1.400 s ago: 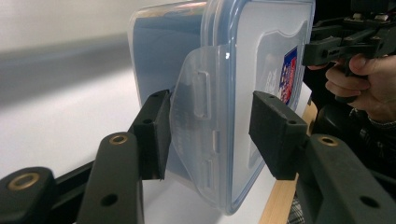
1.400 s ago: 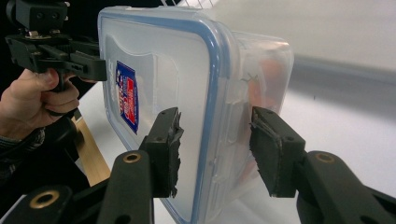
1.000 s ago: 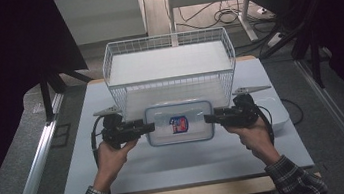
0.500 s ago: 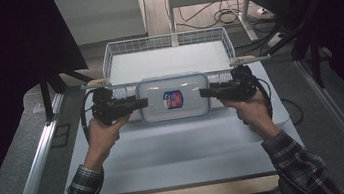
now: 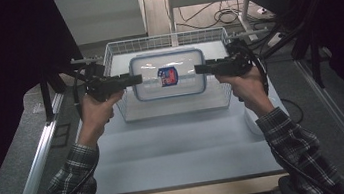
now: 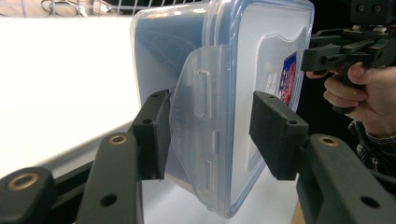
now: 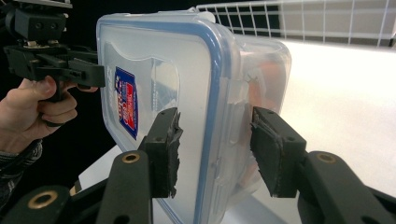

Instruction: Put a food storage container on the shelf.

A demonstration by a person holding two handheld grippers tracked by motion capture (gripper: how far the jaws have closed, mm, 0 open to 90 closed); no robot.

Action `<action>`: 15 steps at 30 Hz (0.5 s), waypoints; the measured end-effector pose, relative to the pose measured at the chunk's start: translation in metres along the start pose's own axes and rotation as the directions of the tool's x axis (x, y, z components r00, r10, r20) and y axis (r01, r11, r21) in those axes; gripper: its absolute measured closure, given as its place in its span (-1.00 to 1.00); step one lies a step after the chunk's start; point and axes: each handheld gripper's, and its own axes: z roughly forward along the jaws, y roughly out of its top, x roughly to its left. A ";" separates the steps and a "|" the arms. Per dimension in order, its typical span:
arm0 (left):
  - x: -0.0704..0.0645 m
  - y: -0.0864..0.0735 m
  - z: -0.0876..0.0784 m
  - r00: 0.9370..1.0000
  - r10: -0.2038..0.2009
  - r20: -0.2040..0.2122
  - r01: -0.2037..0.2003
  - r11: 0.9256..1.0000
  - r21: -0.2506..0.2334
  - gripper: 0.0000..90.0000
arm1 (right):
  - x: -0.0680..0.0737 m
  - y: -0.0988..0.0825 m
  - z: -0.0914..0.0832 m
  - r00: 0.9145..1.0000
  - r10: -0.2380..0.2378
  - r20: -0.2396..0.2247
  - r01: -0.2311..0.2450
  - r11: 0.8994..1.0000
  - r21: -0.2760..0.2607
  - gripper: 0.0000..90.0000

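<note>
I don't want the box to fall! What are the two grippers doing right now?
Left gripper: shut on the lidded plastic container, at its end latch.
Right gripper: shut on the container's other end.

Left gripper (image 5: 136, 79), right gripper (image 5: 200, 69), level, facing inward, jaws clamped, forearms outstretched

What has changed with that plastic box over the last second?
The lidded plastic box, gripped at its ends by the left gripper and right gripper, has been lifted off the white table and carried away from the person, over the wire basket. Both grips stayed the same; the basket has not moved.
</note>
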 end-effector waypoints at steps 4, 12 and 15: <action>0.007 0.013 0.001 1.000 -0.011 0.007 0.011 1.000 0.003 0.10 | -0.003 0.014 0.003 1.000 -0.002 0.010 0.002 1.000 -0.003 0.18; 0.019 0.035 0.002 1.000 -0.020 0.008 0.020 1.000 -0.004 0.10 | -0.009 0.035 0.011 1.000 0.008 0.024 -0.007 1.000 -0.010 0.17; 0.024 0.041 0.005 0.999 -0.034 0.006 0.034 0.999 -0.006 0.10 | -0.013 0.041 0.014 0.999 0.019 0.026 -0.019 1.000 -0.012 0.17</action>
